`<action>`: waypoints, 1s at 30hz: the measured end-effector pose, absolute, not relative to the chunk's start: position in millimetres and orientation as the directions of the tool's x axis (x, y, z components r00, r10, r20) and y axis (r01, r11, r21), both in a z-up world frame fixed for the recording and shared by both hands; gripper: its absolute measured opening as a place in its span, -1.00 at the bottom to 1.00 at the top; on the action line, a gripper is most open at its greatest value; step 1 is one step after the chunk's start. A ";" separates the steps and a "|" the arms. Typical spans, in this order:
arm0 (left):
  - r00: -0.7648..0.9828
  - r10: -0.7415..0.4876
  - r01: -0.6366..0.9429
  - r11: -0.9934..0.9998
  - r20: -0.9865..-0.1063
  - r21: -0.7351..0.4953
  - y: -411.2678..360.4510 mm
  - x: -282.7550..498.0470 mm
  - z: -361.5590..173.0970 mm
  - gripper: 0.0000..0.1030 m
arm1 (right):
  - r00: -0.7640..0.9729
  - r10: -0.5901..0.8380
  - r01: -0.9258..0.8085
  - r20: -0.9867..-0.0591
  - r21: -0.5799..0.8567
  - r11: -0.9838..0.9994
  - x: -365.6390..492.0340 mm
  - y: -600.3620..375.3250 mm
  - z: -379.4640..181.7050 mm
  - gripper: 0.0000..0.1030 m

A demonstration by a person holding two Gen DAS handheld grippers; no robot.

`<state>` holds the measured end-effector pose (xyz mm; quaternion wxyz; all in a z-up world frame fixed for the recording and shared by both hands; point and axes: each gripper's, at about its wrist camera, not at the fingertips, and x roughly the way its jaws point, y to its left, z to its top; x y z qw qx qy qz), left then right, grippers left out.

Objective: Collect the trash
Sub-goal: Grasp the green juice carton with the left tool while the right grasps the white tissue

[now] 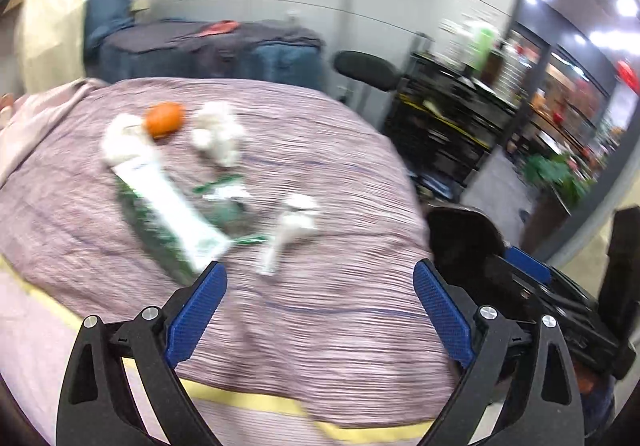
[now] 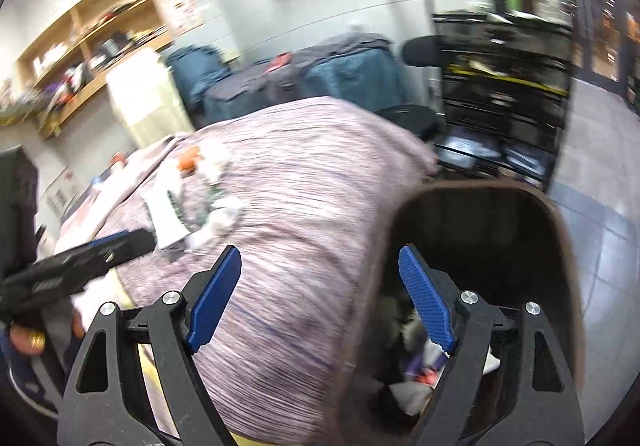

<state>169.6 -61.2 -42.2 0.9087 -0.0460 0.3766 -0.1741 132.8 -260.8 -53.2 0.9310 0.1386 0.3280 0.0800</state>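
So the room was a cluttered workshop kind of place, wooden shelves (image 2: 92,42) upper left in the right wrist view, black racks (image 1: 448,126) on the right, and in the middle a bench (image 1: 320,326) covered with a striped pinkish cloth.

The trash sat in a loose cluster on that cloth, upper left of centre in the left wrist view: a long white and green carton (image 1: 168,202), crumpled tissues (image 1: 218,132), an orange fruit (image 1: 164,119) and a small white wad (image 1: 288,230). Everything was motion-blurred, so the fine details were a wash.

The left gripper (image 1: 320,310) was spread wide and holding nothing. The carton's near end lay just above its left finger, with its long axis running diagonally up and left, away from the gripper. The white wad was straight ahead, a bit left of the gap.

The right gripper (image 2: 320,298) was also spread and empty, hovering at the rim of a dark bin (image 2: 552,230) with scraps already inside, lower right of its frame. From there the trash pile was well off to the upper left.

My guess: the left one was clearly nearer the pile, so the next pick was its job.
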 end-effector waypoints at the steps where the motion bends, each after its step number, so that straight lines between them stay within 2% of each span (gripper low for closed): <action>1: 0.661 -0.330 0.247 0.944 -0.674 -0.220 -49.2 176.6 -42.6 0.79 | 0.764 0.258 -0.088 -0.592 0.300 0.950 137.9 -250.4 -51.8 0.57; 6: 0.636 -0.237 0.077 0.966 -0.734 -0.245 2.2 212.2 -55.0 0.79 | 0.725 0.323 -0.203 -0.609 0.259 0.944 160.8 -210.0 -48.2 0.57; 15: 0.530 -0.263 -0.023 0.946 -0.806 -0.323 36.4 260.2 -82.5 0.79 | 0.620 0.364 -0.322 -0.695 0.198 0.926 216.1 -154.3 -58.7 0.56; 17: 0.512 -0.285 -0.034 0.936 -0.811 -0.350 37.6 268.9 -86.9 0.79 | 0.592 0.350 -0.332 -0.726 0.176 0.927 230.9 -142.0 -64.9 0.51; 24: 0.509 -0.257 -0.024 0.950 -0.822 -0.312 24.4 284.7 -88.1 0.78 | 0.488 0.321 -0.293 -0.811 0.194 0.936 283.1 -127.1 -85.5 0.15; 26: 0.520 -0.236 -0.022 0.957 -0.821 -0.289 22.6 283.7 -87.8 0.68 | 0.476 0.322 -0.286 -0.818 0.202 0.937 288.6 -126.2 -89.9 -0.15; 27: 0.525 -0.223 -0.018 0.962 -0.821 -0.273 21.7 284.0 -87.9 0.46 | 0.470 0.328 -0.286 -0.820 0.210 0.935 289.8 -126.2 -91.8 -0.23; 28: 0.525 -0.226 -0.010 0.962 -0.820 -0.272 20.7 282.1 -88.3 0.40 | 0.467 0.339 -0.288 -0.817 0.221 0.932 290.2 -126.4 -93.2 -0.33; 30: 0.524 -0.247 -0.006 0.956 -0.815 -0.293 22.4 281.9 -89.6 0.36 | 0.473 0.354 -0.285 -0.807 0.240 0.928 289.7 -128.3 -93.6 -0.35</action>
